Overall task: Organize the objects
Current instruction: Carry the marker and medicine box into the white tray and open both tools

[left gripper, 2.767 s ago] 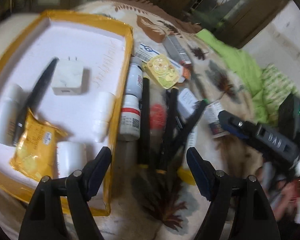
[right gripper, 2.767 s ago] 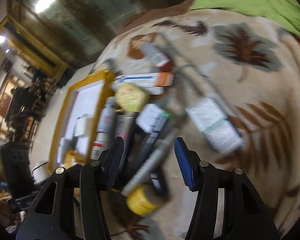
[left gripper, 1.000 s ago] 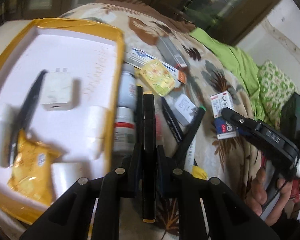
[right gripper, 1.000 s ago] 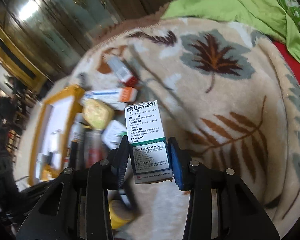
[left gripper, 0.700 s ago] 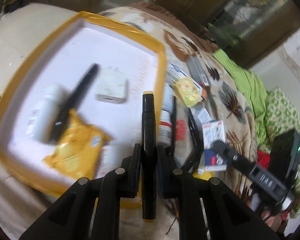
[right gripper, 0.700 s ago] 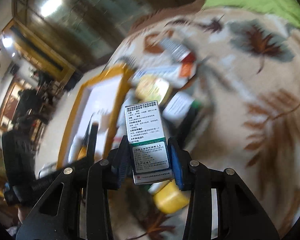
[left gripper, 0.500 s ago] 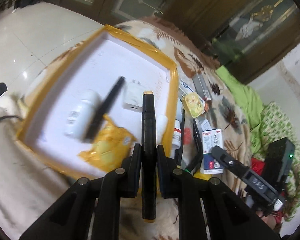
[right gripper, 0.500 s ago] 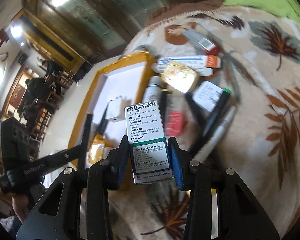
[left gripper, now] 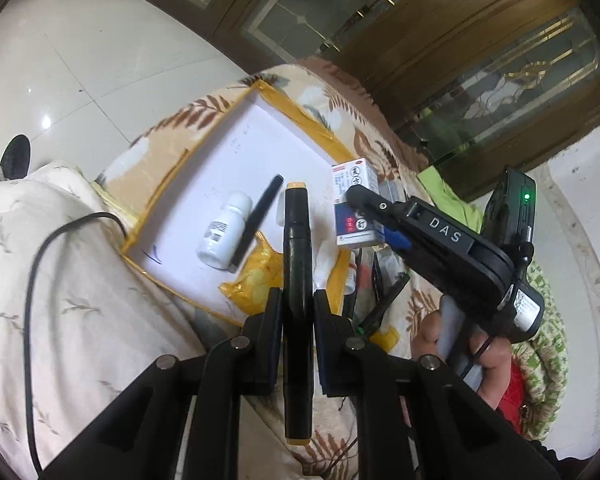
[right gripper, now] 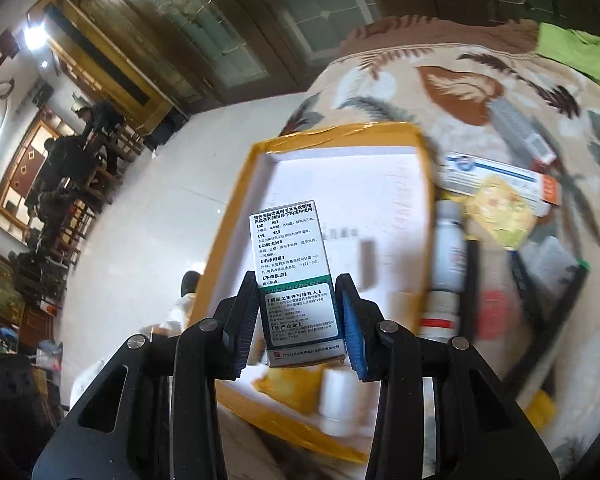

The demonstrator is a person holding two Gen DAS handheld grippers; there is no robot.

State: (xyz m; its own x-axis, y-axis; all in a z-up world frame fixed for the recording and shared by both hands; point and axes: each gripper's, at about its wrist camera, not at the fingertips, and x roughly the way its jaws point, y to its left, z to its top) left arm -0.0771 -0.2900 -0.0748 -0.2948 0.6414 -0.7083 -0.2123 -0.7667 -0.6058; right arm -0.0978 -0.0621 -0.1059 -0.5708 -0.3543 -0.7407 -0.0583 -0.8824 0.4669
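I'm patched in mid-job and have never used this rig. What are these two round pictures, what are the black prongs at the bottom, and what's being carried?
There is no robot arm: a person holds a two-finger gripper in each hand, and a fisheye camera on each one looks forward along its fingers. The black prongs are those fingers.

In the left wrist view, the left gripper is shut on a black marker with yellow ends. The same view shows the other handheld unit from the side.

In the right wrist view, the right gripper is shut on a medicine box printed with Chinese text.

Both hover over a yellow-edged white tray on a leaf-patterned blanket. The tray holds a white bottle, a black pen and a yellow packet. More items lie on the blanket beside it.
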